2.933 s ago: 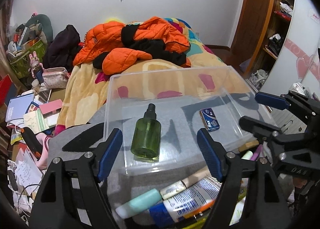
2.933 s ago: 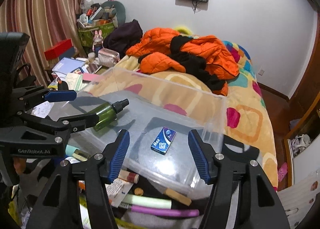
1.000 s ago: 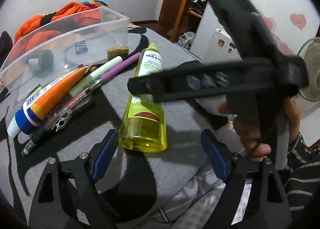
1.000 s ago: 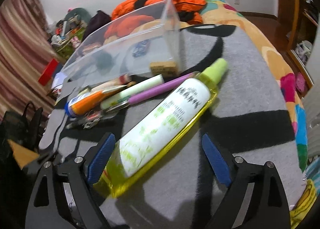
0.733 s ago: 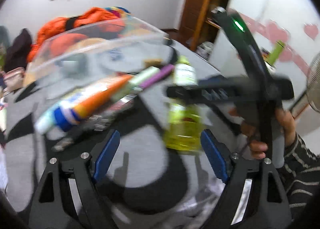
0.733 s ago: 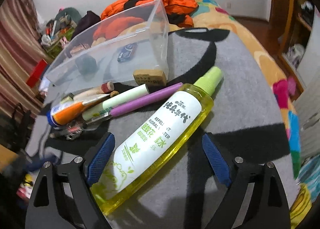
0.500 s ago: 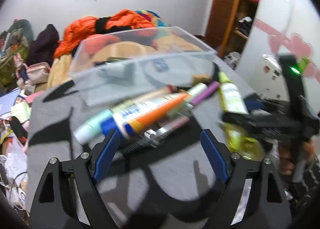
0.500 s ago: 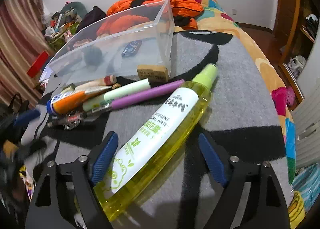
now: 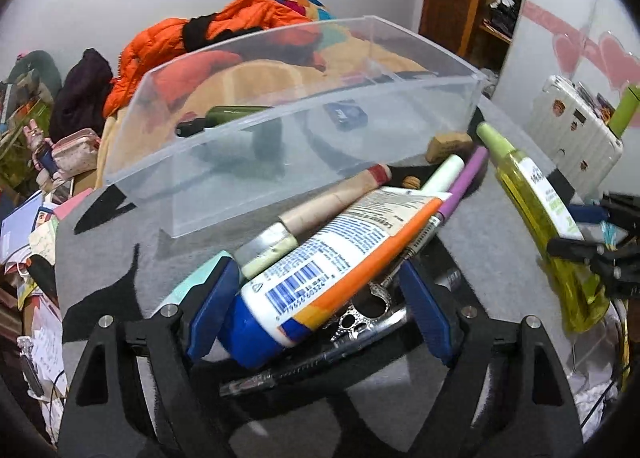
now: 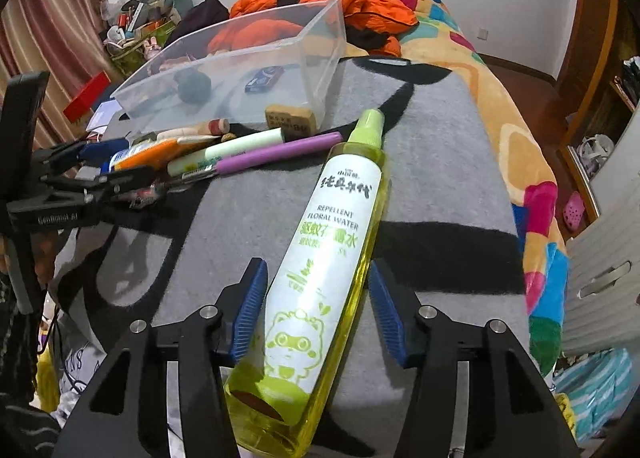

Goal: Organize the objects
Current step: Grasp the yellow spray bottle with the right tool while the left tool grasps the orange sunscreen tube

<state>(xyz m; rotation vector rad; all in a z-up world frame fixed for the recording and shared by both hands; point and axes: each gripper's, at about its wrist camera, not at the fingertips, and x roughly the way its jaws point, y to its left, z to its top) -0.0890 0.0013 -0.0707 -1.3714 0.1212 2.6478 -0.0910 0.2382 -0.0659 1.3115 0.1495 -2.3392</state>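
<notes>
Bottle [image 10: 332,258], the yellow repellent spray, lies on the grey blanket [image 10: 432,178] with its cap pointing toward the clear bin [image 10: 320,58], and the right gripper [image 10: 316,314] has closed in around its lower body: half a second ago the blue pads stood wide of it, now they sit just beside its sides, the jaws still parted and, as far as I can tell, not yet pressing. That reads as a grasp about to be made, so the bottle is likely the next thing bound for the bin. Meanwhile the left gripper [image 9: 316,314] has swung round from the bottle and dropped over the heap by the bin's near wall; its open jaws now straddle the blue-capped orange tube [image 9: 320,270], with pens [image 9: 460,182] and a metal trinket [image 9: 360,314] crowded under and beside it. Inside the bin a green bottle [image 9: 232,114] and a small blue box [image 9: 346,114] already lie. Both hands seem set to pick at once; the tube's neighbours may get dragged along
</notes>
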